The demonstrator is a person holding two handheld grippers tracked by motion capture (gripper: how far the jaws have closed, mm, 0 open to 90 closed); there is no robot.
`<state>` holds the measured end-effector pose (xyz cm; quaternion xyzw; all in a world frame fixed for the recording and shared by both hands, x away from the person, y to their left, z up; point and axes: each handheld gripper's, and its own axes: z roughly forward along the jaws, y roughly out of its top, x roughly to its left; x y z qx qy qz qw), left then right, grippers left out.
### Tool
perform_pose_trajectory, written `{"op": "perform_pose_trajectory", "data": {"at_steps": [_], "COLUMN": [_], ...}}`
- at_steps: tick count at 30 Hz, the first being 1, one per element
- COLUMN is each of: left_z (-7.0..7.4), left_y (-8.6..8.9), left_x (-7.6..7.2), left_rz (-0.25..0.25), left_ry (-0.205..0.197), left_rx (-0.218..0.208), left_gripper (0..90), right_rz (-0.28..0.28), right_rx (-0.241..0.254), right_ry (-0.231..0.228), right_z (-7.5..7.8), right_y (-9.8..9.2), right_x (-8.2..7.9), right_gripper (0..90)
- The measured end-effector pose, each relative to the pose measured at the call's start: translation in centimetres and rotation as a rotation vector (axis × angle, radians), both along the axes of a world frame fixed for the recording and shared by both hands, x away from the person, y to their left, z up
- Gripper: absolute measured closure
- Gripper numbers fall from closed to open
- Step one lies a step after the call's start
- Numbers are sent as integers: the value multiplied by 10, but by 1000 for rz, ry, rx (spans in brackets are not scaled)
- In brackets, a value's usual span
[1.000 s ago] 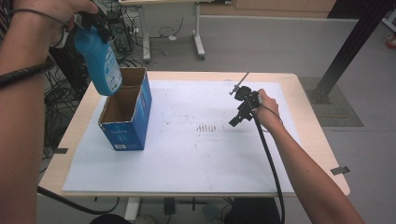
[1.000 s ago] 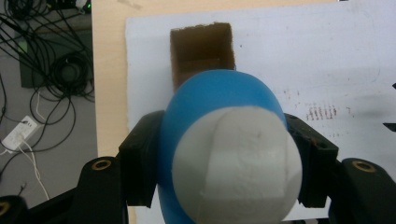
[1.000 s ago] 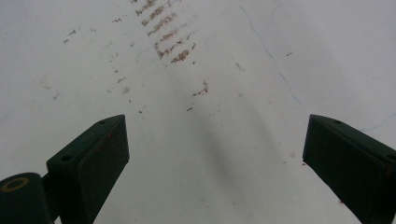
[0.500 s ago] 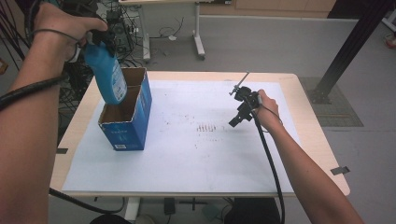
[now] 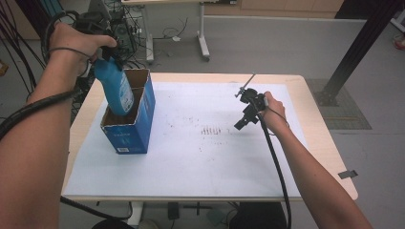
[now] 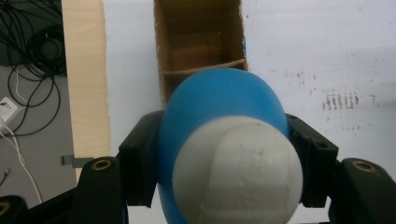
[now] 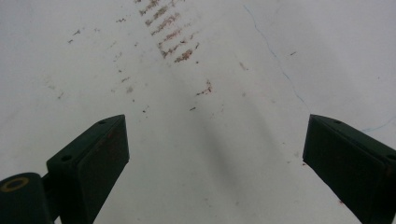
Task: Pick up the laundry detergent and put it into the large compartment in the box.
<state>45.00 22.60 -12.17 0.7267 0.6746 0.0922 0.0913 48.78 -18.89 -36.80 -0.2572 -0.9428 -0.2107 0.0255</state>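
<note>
Two black jaws of the left claw (image 6: 224, 154) clamp the blue plastic bottle (image 5: 114, 90) with its white cap (image 6: 236, 170), its base dipping into the open blue cardboard box (image 5: 131, 131) near the bench's (image 5: 305, 86) left edge. Box walls hide the bottle's bottom. Right claw (image 5: 240, 125) hangs with jaws apart, gripping nothing, toward the right edge.

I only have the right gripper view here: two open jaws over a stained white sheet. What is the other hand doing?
Observer: The left gripper is shut on a blue bottle, gripped just under its white cap.
Operator: Where is the bottle?
Observer: Its base is dipping into the near compartment of an open blue cardboard box at the table's left side.
Operator: Is the box divided?
Observer: Yes, the left gripper view shows a cardboard partition across its inside.
</note>
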Motion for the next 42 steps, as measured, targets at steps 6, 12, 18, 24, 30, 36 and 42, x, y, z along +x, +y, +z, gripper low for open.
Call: {"op": "perform_pose_trajectory", "data": {"at_steps": [6, 12, 18, 24, 30, 36, 42], "left_z": [-16, -33, -45, -56, -66, -76, -86], "left_y": [2, 5, 6, 6, 7, 7, 8], "left_x": [2, 4, 5, 6, 6, 6, 6], "left_rz": [-4, 3, 5, 5, 4, 9, 14], "left_ry": [12, 29, 34, 43, 51, 61, 65], "left_rx": [-10, -28, -28, -20, -7, -4, -7], "left_gripper": [376, 375, 376, 376, 376, 376, 376], "right_rz": [-1, 2, 1, 1, 0, 2, 3], "right_rx": [1, 3, -1, -1, -1, -1, 1], "right_ry": [5, 6, 11, 11, 14, 18, 18], "right_z": [-1, -1, -2, -2, -3, -4, -4], "right_y": [1, 1, 0, 0, 0, 1, 1], "right_x": [0, 0, 1, 1, 1, 1, 1], "right_gripper": [69, 69, 69, 69, 69, 69, 69]}}
